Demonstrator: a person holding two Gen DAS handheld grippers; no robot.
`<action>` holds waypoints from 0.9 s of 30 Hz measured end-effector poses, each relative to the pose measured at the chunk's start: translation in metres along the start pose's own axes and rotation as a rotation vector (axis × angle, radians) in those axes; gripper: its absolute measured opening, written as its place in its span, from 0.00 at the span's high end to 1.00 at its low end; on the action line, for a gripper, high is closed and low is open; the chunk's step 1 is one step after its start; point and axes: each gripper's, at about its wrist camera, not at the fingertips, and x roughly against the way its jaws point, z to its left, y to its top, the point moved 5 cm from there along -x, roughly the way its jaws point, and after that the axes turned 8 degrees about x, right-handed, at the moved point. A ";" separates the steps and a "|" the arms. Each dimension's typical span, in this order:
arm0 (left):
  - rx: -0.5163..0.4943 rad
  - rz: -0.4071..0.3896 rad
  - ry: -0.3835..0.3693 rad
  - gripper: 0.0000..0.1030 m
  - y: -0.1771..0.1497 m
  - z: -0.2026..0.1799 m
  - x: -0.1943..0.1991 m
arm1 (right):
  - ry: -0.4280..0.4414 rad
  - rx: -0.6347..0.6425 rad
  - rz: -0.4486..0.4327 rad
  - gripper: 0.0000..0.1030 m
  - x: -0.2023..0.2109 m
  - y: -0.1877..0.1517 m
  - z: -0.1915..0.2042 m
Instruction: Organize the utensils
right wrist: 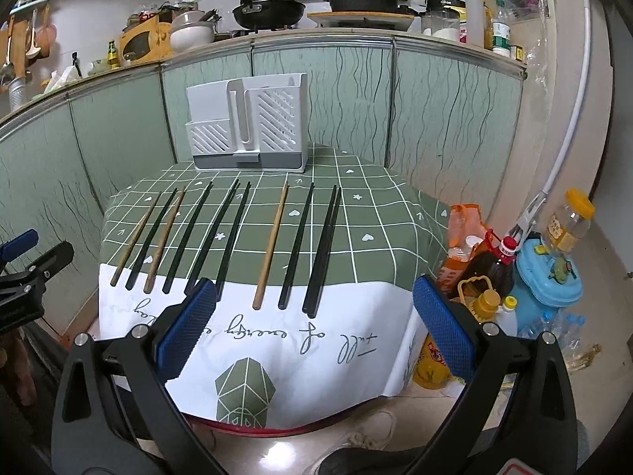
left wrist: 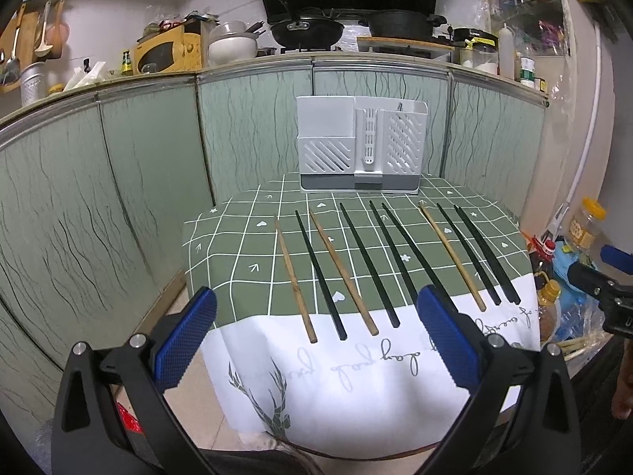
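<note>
Left gripper (left wrist: 316, 340) low at the table's near edge, blue pads (left wrist: 186, 340) spread wide and gripping nothing. Across the green checked tablecloth (left wrist: 237, 245), from left to right: a wooden chopstick (left wrist: 294, 279), black chopstick (left wrist: 320, 273), second wooden chopstick (left wrist: 342, 273), three black chopsticks (left wrist: 370, 265), third wooden chopstick (left wrist: 453, 257), perhaps three more black ones (left wrist: 486, 255) lying close together, all side by side below the white utensil holder (left wrist: 362, 144) at the far edge. Right gripper (right wrist: 314, 324) likewise near the edge, fingers (right wrist: 443, 336) parted and empty.
</note>
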 end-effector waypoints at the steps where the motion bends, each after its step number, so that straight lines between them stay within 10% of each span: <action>1: -0.001 -0.001 -0.002 0.05 0.000 0.000 0.001 | 0.004 0.002 -0.006 0.08 0.003 0.001 0.000; 18: -0.083 -0.153 0.105 0.05 0.044 -0.009 0.041 | -0.032 0.112 -0.041 0.08 0.021 0.040 -0.003; 27: -0.092 -0.090 0.094 0.05 0.055 -0.001 0.008 | 0.053 0.141 0.010 0.08 -0.010 0.046 -0.004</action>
